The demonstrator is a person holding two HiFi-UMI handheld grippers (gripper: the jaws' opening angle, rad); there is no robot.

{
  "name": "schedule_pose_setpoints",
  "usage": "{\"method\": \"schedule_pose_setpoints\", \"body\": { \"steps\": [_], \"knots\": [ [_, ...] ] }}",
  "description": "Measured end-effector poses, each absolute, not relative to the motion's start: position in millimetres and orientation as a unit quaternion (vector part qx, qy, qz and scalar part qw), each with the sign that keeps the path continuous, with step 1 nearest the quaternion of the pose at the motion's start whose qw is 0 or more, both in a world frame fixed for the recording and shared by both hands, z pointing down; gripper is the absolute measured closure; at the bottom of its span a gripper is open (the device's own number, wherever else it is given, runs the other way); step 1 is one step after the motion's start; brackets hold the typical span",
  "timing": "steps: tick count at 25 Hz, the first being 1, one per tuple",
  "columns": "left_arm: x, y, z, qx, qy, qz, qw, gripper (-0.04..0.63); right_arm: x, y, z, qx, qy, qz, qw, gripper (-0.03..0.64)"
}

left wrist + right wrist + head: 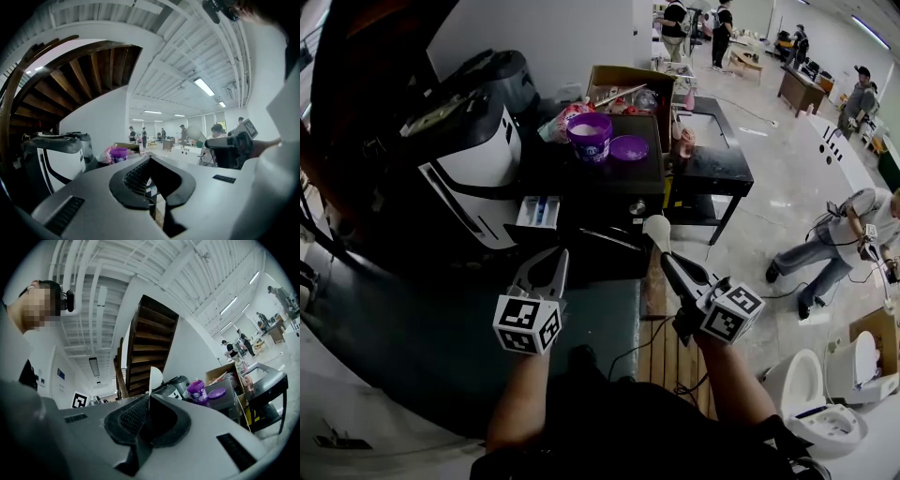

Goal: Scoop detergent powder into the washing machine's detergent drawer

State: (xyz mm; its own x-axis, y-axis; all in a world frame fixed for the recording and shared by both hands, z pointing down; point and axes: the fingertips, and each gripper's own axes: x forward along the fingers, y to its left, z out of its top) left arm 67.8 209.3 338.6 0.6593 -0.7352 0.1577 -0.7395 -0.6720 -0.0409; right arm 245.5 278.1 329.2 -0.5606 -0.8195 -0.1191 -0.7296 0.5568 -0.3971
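Note:
The washing machine [469,178] stands at the left with its detergent drawer [537,212] pulled out. On the dark cabinet beside it sits an open purple detergent tub [590,137] showing white powder, its lid [628,147] lying to the right. My right gripper [667,260] is shut on the handle of a white scoop [656,228], held in the air right of the drawer and in front of the cabinet. Whether the scoop [154,378] holds powder does not show. My left gripper [559,258] hangs shut and empty just below the drawer. The tub [197,391] lies ahead of the right gripper.
A cardboard box [623,84] full of clutter stands behind the tub. A black table [717,164] sits to the cabinet's right. White toilets [825,412] are at the lower right, a crouching person [844,244] at the right, and a wooden staircase [147,338] rises behind the machine.

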Motion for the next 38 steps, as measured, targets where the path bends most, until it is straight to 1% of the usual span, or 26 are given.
{"method": "schedule_pose_setpoints", "body": {
  "steps": [6, 14, 28, 38],
  "knots": [
    [73.8, 200.9, 346.5, 0.912, -0.401, 0.083, 0.018, 0.588, 248.8, 268.1, 335.4, -0.446, 0.869, -0.159, 0.145, 0.597],
    [71.4, 164.2, 353.0, 0.913, -0.402, 0.068, 0.025, 0.588, 248.3, 234.0, 343.1, -0.452, 0.867, -0.165, 0.133, 0.597],
    [59.8, 27.9, 359.3, 0.918, -0.390, 0.064, 0.039, 0.588, 235.3, 98.0, 352.9, -0.466, 0.858, -0.183, 0.112, 0.597],
    [26.6, -64.6, 351.5, 0.919, -0.388, 0.055, 0.038, 0.588, 204.1, 5.7, 347.4, -0.473, 0.856, -0.185, 0.092, 0.597]
  ]
}}
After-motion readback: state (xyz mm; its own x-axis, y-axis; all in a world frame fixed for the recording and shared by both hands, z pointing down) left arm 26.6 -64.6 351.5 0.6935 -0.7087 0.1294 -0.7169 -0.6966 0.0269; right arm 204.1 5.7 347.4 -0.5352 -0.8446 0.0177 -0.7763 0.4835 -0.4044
